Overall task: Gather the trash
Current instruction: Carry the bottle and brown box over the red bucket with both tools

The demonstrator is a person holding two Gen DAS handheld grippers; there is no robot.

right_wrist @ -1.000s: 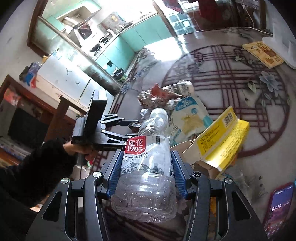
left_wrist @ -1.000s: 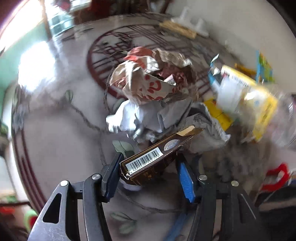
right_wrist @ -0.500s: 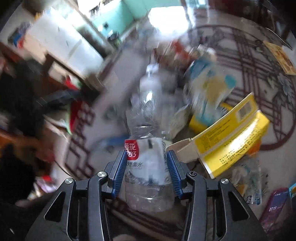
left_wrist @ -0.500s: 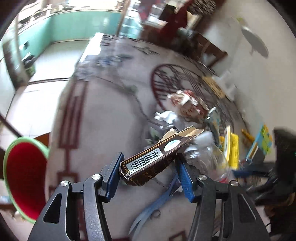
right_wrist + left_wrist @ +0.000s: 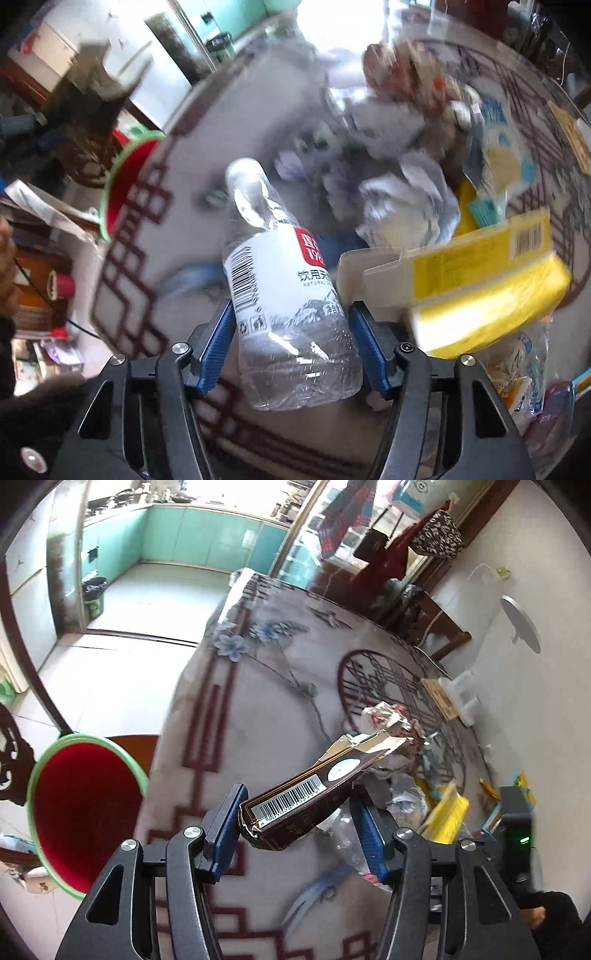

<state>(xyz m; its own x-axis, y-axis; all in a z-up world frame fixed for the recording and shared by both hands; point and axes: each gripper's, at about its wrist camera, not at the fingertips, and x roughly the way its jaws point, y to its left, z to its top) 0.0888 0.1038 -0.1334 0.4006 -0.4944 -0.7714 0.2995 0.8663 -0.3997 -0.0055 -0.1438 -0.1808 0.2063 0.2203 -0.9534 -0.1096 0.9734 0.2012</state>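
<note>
Bin [image 5: 79, 812] nearer (box [image 5: 314, 801] gripped).

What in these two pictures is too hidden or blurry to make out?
- Left wrist view: the red bin's bottom is in shadow, its lower rim cut by the gripper body.
- Right wrist view: motion blur smears the trash pile.
- Right wrist view: the water bottle's cap end is blurred.

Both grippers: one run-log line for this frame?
left gripper: shut on brown carton | right gripper: shut on water bottle | red bin: off table edge
</note>
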